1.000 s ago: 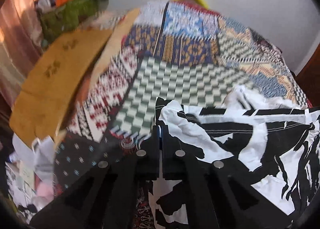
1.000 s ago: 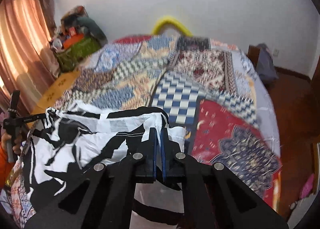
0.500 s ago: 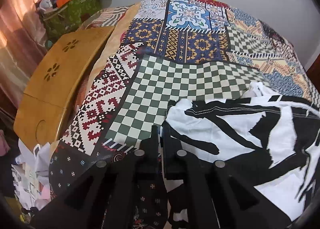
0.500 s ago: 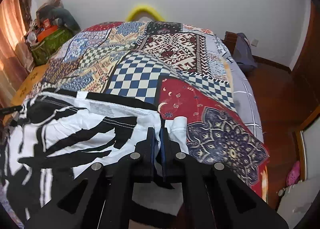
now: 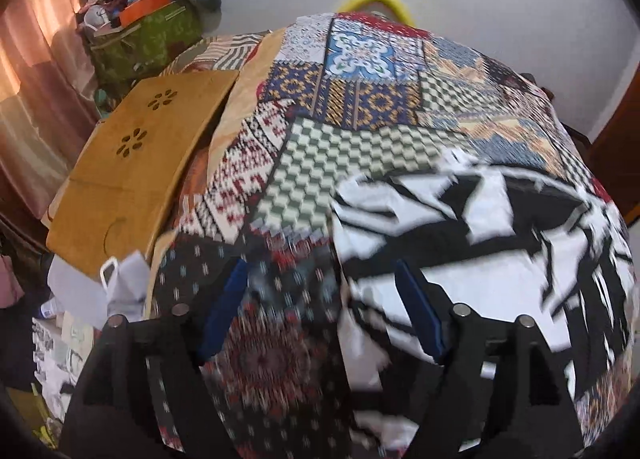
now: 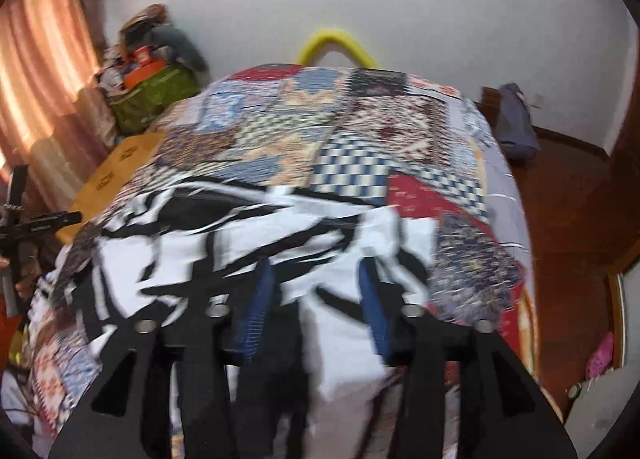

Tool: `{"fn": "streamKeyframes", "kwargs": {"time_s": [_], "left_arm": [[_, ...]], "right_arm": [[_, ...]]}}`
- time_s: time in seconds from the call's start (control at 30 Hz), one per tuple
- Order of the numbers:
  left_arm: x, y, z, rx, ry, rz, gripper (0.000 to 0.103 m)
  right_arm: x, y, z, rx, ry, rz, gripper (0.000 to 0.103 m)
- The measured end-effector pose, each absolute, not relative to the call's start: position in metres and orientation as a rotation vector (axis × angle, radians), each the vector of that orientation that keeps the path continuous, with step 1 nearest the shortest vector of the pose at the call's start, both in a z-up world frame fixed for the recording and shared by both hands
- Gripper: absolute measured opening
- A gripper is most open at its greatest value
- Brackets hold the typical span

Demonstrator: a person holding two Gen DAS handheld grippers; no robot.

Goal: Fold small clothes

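The black-and-white garment (image 5: 480,259) lies spread on the patchwork bedspread (image 5: 352,131), directly ahead of and below both of your tools; in the right wrist view it (image 6: 256,243) fills the space in front of the fingers. A second ago each tool was pinched shut on a near corner of this cloth; now both have let go. Your left gripper (image 5: 320,311) has its jaws opening, blue pads spread wide, and between them you see mostly bedspread, with the garment's left edge just inside the right-hand finger. Your right gripper (image 6: 316,299) is also opening, its pads parted over white cloth that nothing presses on. Both views are blurred, consistent with the tools pulling away from the fabric.

The release suggests that this laying-out or fold stroke is finished, with the cloth deposited flat and not bunched, though blur hides its creases. Your next grasp probably belongs on an outer edge or corner, to carry it across the middle. Beyond the left tool, a wooden board (image 5: 132,179) lies beside the bed; farther off stands a green bag (image 5: 148,39).
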State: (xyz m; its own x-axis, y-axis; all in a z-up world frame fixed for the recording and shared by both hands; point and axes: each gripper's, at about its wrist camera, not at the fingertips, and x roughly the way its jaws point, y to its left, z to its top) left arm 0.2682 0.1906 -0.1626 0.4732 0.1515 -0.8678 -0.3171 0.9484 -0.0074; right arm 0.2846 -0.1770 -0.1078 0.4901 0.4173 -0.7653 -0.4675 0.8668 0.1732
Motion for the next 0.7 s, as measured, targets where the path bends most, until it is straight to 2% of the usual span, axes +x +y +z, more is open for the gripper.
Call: {"fn": "streamKeyframes", "kwargs": {"time_s": [0.07,0.13,0.4,0.7], "left_arm": [[0.254,0.18,-0.164,-0.179,1.058,0.272,0.08],[0.24,0.171,-0.167,-0.208,1.071,0.248,0.084],[0.204,0.144,-0.188,-0.297,1.128,0.236,0.084],[0.195,0.133,-0.227,-0.576,1.257,0.084,0.084]], "right_arm": [[0.271,-0.163,-0.106,-0.08,0.899,0.572,0.061],[0.256,-0.144,-0.108,-0.106,0.9,0.624,0.061],[0.224,-0.074,-0.142,-0.148,0.987,0.744,0.063],[0.22,-0.03,-0.183,-0.269,1.097,0.749,0.063]]}}
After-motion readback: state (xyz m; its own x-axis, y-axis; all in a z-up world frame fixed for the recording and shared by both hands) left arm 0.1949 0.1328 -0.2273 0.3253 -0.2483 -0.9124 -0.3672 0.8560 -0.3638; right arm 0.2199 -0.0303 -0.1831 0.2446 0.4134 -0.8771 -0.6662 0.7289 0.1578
